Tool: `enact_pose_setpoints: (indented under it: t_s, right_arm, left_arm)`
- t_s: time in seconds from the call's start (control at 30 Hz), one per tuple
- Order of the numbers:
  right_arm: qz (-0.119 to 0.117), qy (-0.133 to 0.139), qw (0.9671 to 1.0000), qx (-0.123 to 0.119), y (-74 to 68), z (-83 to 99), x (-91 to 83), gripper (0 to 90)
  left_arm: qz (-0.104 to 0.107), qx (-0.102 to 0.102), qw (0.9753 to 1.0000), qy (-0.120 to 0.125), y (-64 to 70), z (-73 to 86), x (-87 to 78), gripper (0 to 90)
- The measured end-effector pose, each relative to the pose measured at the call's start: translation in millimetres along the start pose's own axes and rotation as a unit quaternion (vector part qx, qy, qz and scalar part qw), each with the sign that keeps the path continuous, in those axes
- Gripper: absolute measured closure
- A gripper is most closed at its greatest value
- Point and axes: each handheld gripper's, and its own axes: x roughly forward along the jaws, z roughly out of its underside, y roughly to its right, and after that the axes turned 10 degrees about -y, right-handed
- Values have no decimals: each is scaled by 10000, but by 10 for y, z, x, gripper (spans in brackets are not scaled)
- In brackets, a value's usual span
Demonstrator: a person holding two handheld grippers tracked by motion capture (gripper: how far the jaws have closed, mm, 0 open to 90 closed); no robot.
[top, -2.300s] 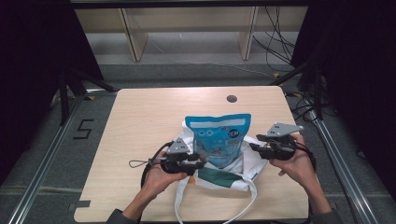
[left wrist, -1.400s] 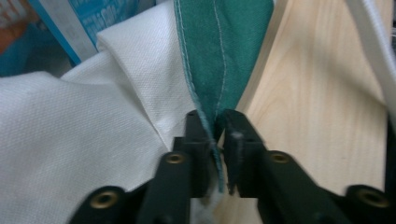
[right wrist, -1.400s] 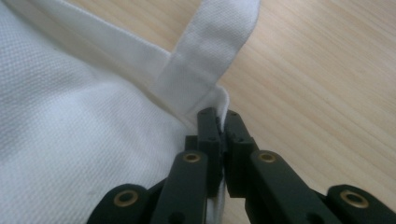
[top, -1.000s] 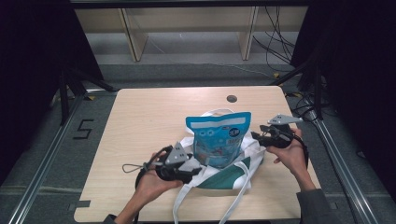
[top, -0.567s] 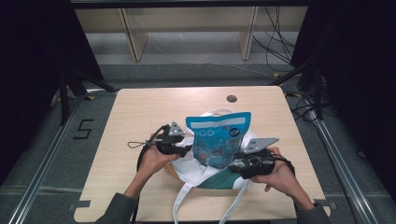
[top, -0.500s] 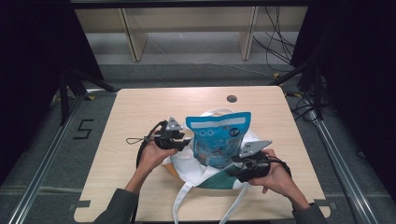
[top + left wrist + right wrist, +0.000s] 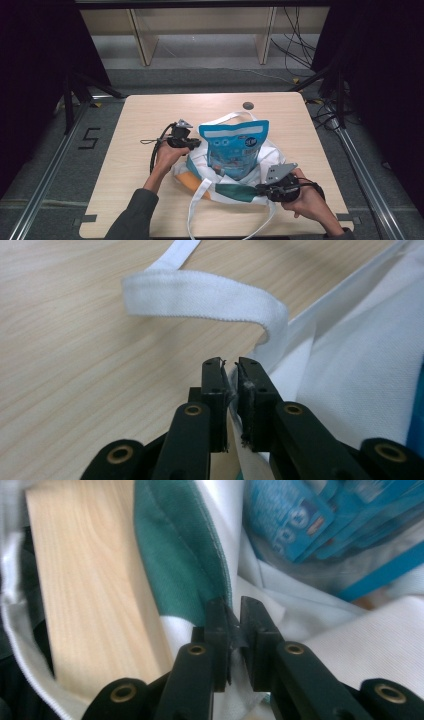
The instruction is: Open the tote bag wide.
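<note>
A white cloth tote bag (image 7: 200,165) with a green panel (image 7: 235,192) lies on the wooden table (image 7: 135,120). Inside its mouth stands a blue snack pouch (image 7: 234,147). My left gripper (image 7: 196,143) is at the bag's left rim, shut on the white fabric edge (image 7: 272,352); its jaws pinch the cloth in the left gripper view (image 7: 230,365). My right gripper (image 7: 259,189) is at the bag's near right, shut on the green and white rim (image 7: 220,565), with the pouch (image 7: 320,515) just behind it. A white handle strap (image 7: 200,295) loops over the table.
Two white straps (image 7: 197,210) trail toward the table's near edge. A dark round hole (image 7: 248,105) sits near the far edge. Bare wood extends to the left and far side. Metal rails (image 7: 360,170) flank the table.
My left gripper has moved up to the bag's left rim. My right gripper has come down to the near right rim, and the bag's mouth has spread around the pouch.
</note>
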Motion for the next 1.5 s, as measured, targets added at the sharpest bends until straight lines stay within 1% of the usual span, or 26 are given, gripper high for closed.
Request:
enact_pose_setpoints:
  t_s: [0.17, 0.2, 0.27, 0.3, 0.33, 0.43, 0.47, 0.5, 0.57, 0.6, 0.63, 0.67, 0.73, 0.77, 0.8, 0.83, 0.87, 0.9, 0.93, 1.07, 1.23, 1.37, 1.4, 1.43, 1.47, 1.5]
  right_arm:
    - [45, 127, 9999, -64, -5, 5, -119, 848]
    - [-177, -62, 9997, -127, -21, 32, -49, 844]
    - [-243, -151, 9993, -248, 4, 66, 64, 847]
    - [-397, -153, 9991, -5, 42, 148, 290, 847]
    - [-451, -108, 9988, 165, 46, 159, 297, 847]
    - [-461, -181, 9987, 100, 52, 149, 276, 846]
    - [-479, -49, 9986, 203, 56, 168, 303, 839]
    - [-479, -49, 9986, 203, 56, 168, 303, 839]
    - [-536, -25, 9983, 219, 77, 177, 288, 799]
    - [-461, -81, 9979, 437, 77, 164, 277, 671]
    - [-370, -70, 9976, 572, 74, 160, 261, 623]
    - [-266, -81, 9981, 548, 85, 154, 235, 574]
    - [-313, -1, 9981, 532, 102, 154, 195, 513]
    - [-515, 258, 9958, 707, 157, 177, 75, 462]
    - [-515, 258, 9958, 707, 157, 177, 75, 462]
    - [-527, 614, 9927, 894, 235, 210, -84, 428]
    - [-527, 614, 9927, 894, 235, 210, -84, 428]
    - [-486, 988, 9881, 1073, 293, 241, -241, 436]
    - [-296, 1213, 9852, 1175, 321, 247, -296, 445]
    - [563, 1295, 9786, 1499, 411, 216, -305, 577]
    - [958, 1047, 9822, 1228, 522, 2, -49, 791]
    - [1116, 740, 9808, 1415, 682, -65, 193, 865]
    - [1176, 674, 9807, 1412, 716, -42, 256, 889]
    - [1176, 674, 9807, 1412, 716, -42, 256, 889]
    - [1188, 491, 9785, 1611, 779, 30, 372, 900]
    - [1132, 383, 9772, 1755, 801, 68, 414, 900]
  left_arm:
    - [-198, 106, 9997, -84, 8, -3, 34, 819]
    - [-173, 108, 9997, -116, -3, 18, 65, 819]
    - [-260, -40, 9993, -255, 17, 147, 224, 828]
    - [-185, -121, 9997, -82, -21, 251, 265, 832]
    - [-138, -135, 9998, -75, -46, 261, 252, 825]
    - [-234, -175, 9995, -78, -43, 258, 224, 783]
    - [-409, -264, 9988, 0, -2, 225, 165, 718]
    - [-409, -264, 9988, 0, -2, 225, 165, 685]
    - [-438, -109, 9990, 18, 49, 187, 40, 581]
    - [-570, -4, 9982, 184, 123, 167, -148, 535]
    - [-624, 54, 9975, 314, 164, 165, -255, 498]
    - [-654, -50, 9962, 565, 222, 168, -347, 468]
    - [-656, -85, 9952, 722, 269, 179, -454, 415]
    - [-612, -102, 9943, 866, 317, 198, -552, 422]
    - [-525, -59, 9934, 1021, 372, 228, -632, 422]
    - [-441, 25, 9932, 1080, 418, 268, -704, 448]
    - [-358, -26, 9921, 1205, 483, 312, -746, 448]
    - [-336, 229, 9918, 1215, 570, 396, -803, 496]
    - [-287, 222, 9914, 1260, 619, 443, -795, 509]
    - [50, 286, 9932, 1123, 750, 581, -696, 648]
    - [249, 351, 9951, 888, 844, 659, -484, 752]
    - [224, 573, 9963, 602, 855, 721, -341, 803]
    - [31, 786, 9959, 444, 861, 774, -265, 824]
    - [31, 786, 9959, 444, 861, 774, -265, 843]
    - [8, 724, 9972, 212, 879, 859, -148, 852]
    - [-42, 850, 9963, 154, 855, 893, -83, 857]
